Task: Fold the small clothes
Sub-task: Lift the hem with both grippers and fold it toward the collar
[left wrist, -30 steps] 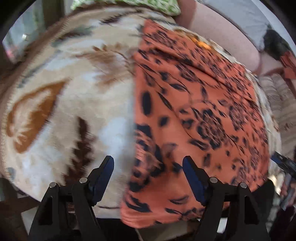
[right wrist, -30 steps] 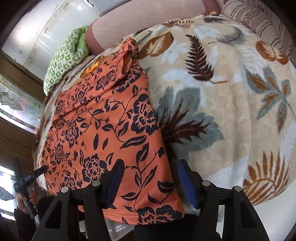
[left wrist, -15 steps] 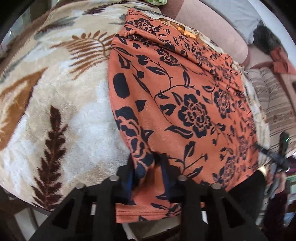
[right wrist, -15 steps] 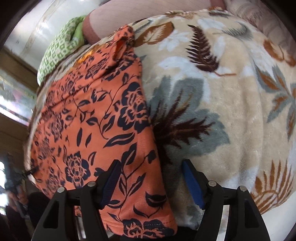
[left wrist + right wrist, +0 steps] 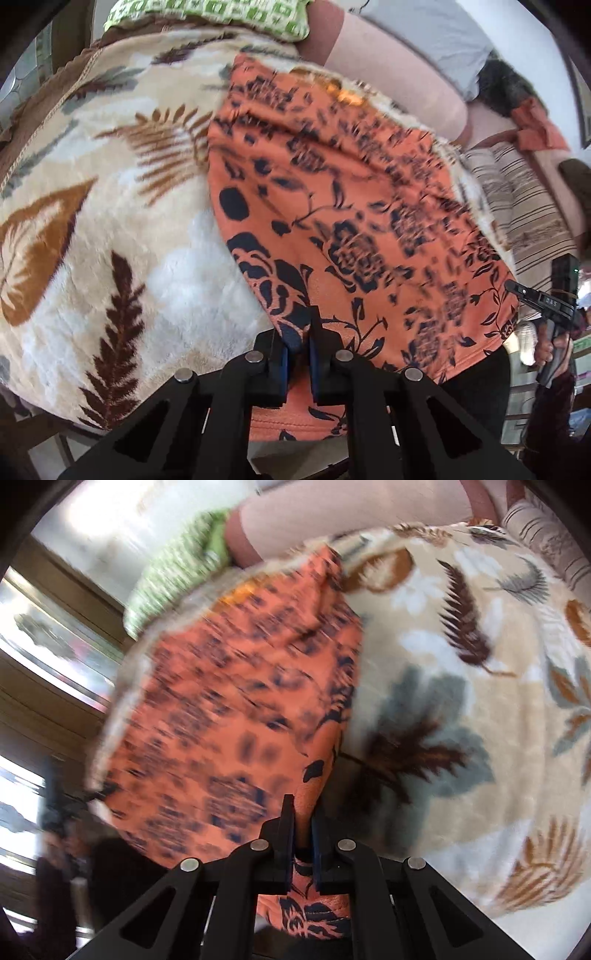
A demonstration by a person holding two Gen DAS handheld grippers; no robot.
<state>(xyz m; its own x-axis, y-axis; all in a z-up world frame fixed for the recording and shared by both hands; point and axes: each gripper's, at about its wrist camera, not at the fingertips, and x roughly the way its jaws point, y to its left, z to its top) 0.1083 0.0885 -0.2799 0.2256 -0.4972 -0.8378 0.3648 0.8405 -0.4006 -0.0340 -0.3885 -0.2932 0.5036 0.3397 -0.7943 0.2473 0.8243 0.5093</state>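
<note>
Garment: the orange knit garment with a navy floral print (image 5: pixel 343 206) lies flat on the plush beige blanket with brown and grey leaf motifs (image 5: pixel 122 229), its hem hanging just over the near edge towards you.
Left gripper: your left gripper (image 5: pixel 297 354) is pinched down on the near left corner of the hem; a fold of orange cloth fills the narrow slot between the blue pads.
Right gripper: your right gripper (image 5: pixel 303 843) is likewise clamped on the near right corner, with cloth bunched between the pads and spilling below them.
What changed: a second ago both grippers stood wide apart over the hem, half a second ago only the left had bitten, and now the right has closed too, so you hold both near corners.
What it means: in my judgement the grasp step is finished and the fold itself can start; both views are smeared, which suggests that the cloth is already being lifted.
Next move: probably carry both corners up and away towards the far end of the garment, near the green patterned cushion (image 5: pixel 207 14), keeping the hem taut between your hands.
Risk: the thin knit may slip from the pads or drag the far half along the fuzzy blanket, leaving the fold skewed.
Other: a striped cushion (image 5: pixel 524 206) lies well to the right.
</note>
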